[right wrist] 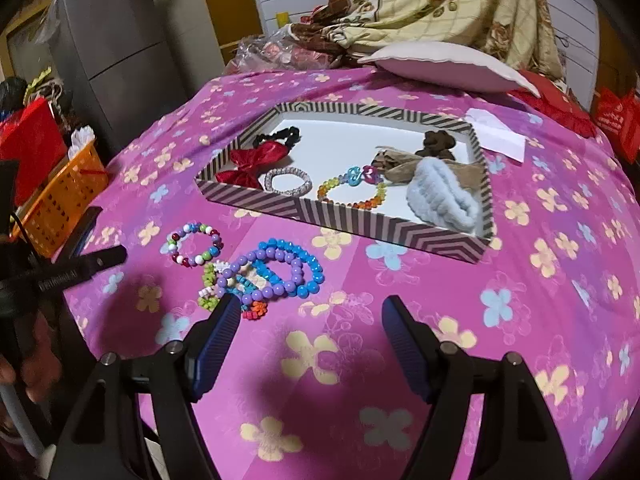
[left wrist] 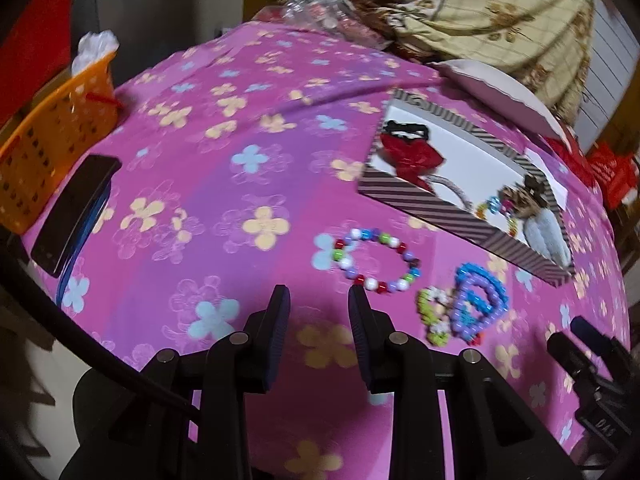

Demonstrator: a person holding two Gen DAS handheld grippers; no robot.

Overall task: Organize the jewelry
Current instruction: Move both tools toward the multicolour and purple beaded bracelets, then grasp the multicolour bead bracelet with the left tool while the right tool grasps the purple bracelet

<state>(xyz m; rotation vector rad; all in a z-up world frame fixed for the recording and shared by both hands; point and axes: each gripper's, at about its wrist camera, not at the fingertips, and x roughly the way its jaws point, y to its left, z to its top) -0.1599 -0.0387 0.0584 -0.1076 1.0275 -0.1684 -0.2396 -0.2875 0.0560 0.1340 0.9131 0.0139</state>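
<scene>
A multicolour bead bracelet [left wrist: 404, 248] lies on the pink flowered cloth just beyond my left gripper [left wrist: 319, 298]. That gripper is open by a narrow gap with nothing in it. To the right lies a pile of blue, purple and green bracelets [left wrist: 496, 288]. In the right wrist view the same pile [right wrist: 298, 276] sits just past the left fingertip of my right gripper [right wrist: 312, 310], which stands wide open and empty. The multicolour bracelet [right wrist: 176, 237] lies left of it. Beyond is the striped tray [right wrist: 340, 218], which holds a red bow, scrunchies and a bead bracelet.
An orange basket [left wrist: 48, 152] and a black phone-like slab [left wrist: 74, 216] sit at the cloth's left edge. A white pillow [right wrist: 444, 66], a folded blanket and a white paper [right wrist: 498, 136] lie behind the tray. Red bags stand at the far right.
</scene>
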